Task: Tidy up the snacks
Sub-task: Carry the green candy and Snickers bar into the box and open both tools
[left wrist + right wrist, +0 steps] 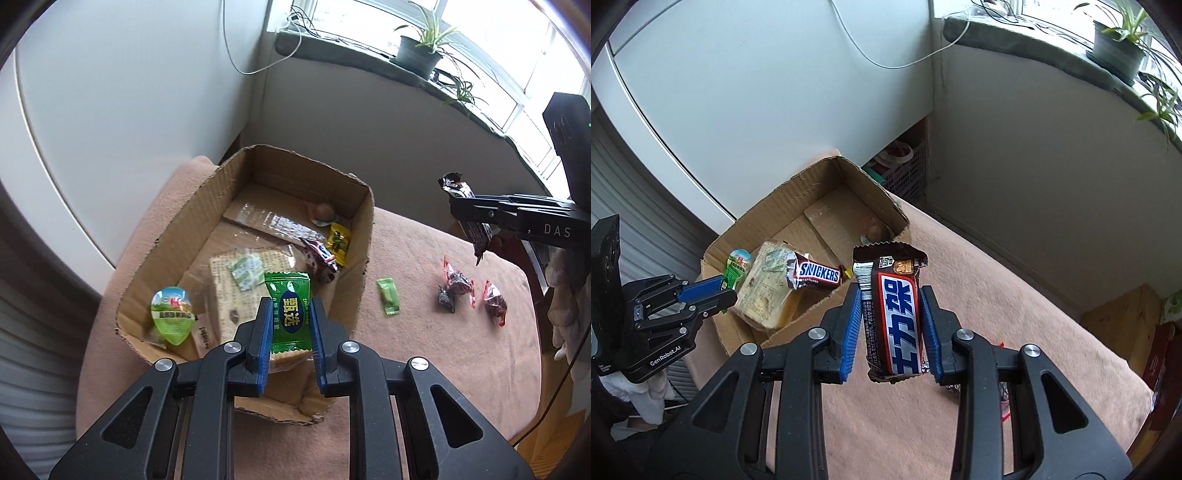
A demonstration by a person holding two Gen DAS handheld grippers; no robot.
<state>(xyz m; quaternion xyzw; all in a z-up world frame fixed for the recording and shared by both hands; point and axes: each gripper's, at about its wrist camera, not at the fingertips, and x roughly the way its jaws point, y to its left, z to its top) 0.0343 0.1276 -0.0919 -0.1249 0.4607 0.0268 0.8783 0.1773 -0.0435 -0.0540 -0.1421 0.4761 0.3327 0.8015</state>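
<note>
With the left gripper (290,321) clamping a green candy packet (289,308) and the right gripper (891,314) a Snickers bar (894,314), release both only above the cardboard box (177,236).

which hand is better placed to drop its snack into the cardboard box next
Left, probably. The left gripper holds the green candy right over the near part of the cardboard box. The right gripper, gripping the chocolate bar, is off to the box's side, above the blanket.
</note>
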